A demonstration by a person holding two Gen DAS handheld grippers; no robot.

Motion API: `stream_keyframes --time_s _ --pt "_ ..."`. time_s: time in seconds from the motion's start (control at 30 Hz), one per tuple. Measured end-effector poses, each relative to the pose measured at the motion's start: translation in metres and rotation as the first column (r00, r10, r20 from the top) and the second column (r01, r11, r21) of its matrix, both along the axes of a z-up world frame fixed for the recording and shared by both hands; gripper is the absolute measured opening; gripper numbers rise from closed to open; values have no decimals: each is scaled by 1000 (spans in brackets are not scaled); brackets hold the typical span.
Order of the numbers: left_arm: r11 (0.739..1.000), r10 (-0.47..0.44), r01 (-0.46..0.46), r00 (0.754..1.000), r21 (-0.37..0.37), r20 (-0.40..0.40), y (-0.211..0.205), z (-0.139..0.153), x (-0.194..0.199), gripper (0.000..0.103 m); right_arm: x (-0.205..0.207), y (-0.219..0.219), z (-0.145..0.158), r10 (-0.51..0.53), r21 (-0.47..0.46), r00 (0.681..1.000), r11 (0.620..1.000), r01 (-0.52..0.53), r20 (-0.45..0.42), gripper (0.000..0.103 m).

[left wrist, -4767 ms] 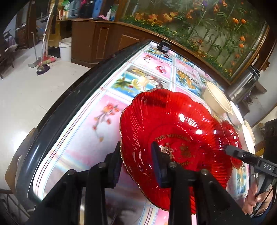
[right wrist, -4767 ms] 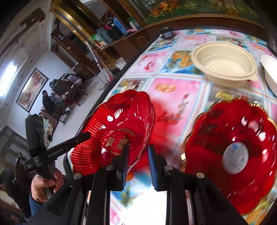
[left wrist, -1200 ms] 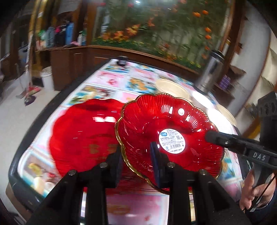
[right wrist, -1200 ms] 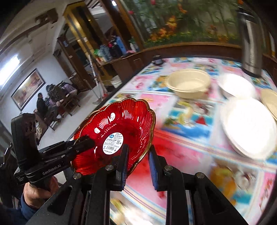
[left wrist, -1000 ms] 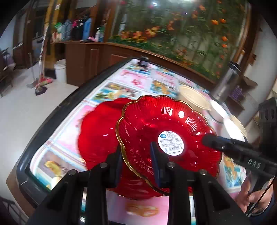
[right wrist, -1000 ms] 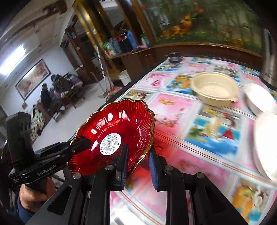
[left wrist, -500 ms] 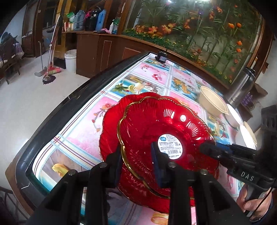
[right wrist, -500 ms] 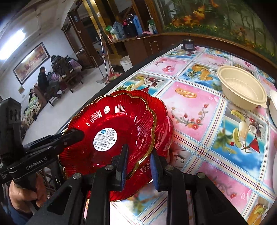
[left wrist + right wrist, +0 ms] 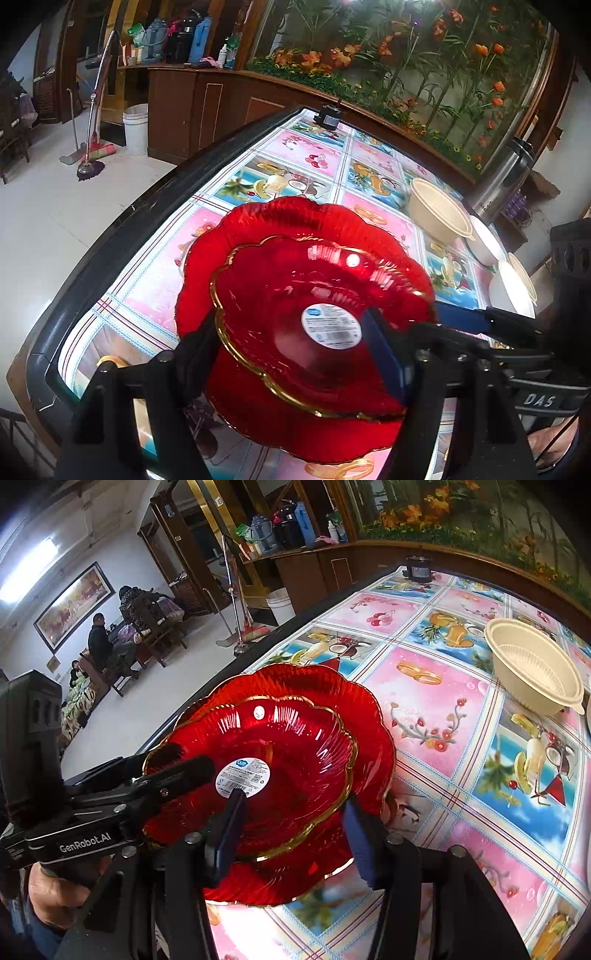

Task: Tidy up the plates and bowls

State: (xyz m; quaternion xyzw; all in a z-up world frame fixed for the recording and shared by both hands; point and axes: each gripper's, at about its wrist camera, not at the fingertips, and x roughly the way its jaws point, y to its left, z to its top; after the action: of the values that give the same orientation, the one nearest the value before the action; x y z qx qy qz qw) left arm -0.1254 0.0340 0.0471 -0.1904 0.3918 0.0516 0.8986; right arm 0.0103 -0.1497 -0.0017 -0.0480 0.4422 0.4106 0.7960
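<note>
Now the small red plate (image 9: 295,295) sits nested on the big red plate (image 9: 362,716) near the bench (image 9: 461,746) left edge. Left gripper (image 9: 291,347) jaws wide open, straddling the near rim, holding nothing. Right gripper (image 9: 291,830) likewise open, empty, rim between jaws. Cream bowl (image 9: 532,668) lies at 2 o'clock, nearer the right gripper, likely next.

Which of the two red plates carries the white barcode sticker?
The upper, smaller red plate with the gold-trimmed scalloped rim; the sticker sits at its centre. The larger red plate lies beneath it on the table and shows no sticker.
</note>
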Motion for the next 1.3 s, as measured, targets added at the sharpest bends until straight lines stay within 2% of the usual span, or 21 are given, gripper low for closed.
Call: stream_keyframes --time_s 0.13,0.27,0.37,0.47,0.57,0.67,0.73,0.8,0.83,0.9,1.0,1.07,1.13,1.23,1.3 --pt "1000 8 -8 1000 15 7 -2 4 -2 84 0 -10 6 -8 40 1000 999 9 -20 60" --pt "1000 18 -18 1000 3 14 2 8 -6 84 -3 -17 15 -6 61 1000 998 7 -7 60" --pt "1000 13 -14 1000 22 29 -1 15 -9 84 0 -33 23 -28 91 1000 995 28 -4 60" --pt "999 0 -3 999 53 46 -6 23 -13 85 17 -59 32 -85 99 996 992 85 3 60" --pt "998 -14 10 998 58 66 -10 30 -16 85 44 -96 42 -190 88 982 978 188 16 60" --pt "998 -23 19 997 52 77 -14 34 -18 85 86 -138 53 -316 58 949 947 315 17 60" --pt "998 -35 31 996 53 80 -18 34 -18 85 117 -174 58 -423 55 906 905 423 1 60" --pt "997 -51 47 996 53 75 -23 34 -17 85 146 -200 59 -508 10 861 861 508 16 60" --pt "997 -61 57 995 55 74 -26 33 -17 85 159 -212 57 -543 -2 840 840 543 5 58" --pt "995 -85 81 994 61 68 -36 33 -15 85 181 -226 52 -583 -27 812 812 582 -25 43" --pt "990 -127 123 990 71 61 -50 31 -13 85 208 -232 41 -626 -105 780 776 622 -2 41" --pt "986 -152 148 987 73 53 -58 30 -12 85 223 -230 33 -632 -159 775 764 626 15 40" --pt "982 -174 171 984 78 45 -66 28 -12 85 234 -233 20 -626 -190 780 767 613 -15 36" --pt "976 -201 197 979 87 37 -75 27 -12 85 236 -227 7 -578 -237 815 799 553 -47 36" --pt "974 -214 210 976 89 38 -79 27 -12 85 225 -214 3 -502 -249 862 845 473 -67 36"
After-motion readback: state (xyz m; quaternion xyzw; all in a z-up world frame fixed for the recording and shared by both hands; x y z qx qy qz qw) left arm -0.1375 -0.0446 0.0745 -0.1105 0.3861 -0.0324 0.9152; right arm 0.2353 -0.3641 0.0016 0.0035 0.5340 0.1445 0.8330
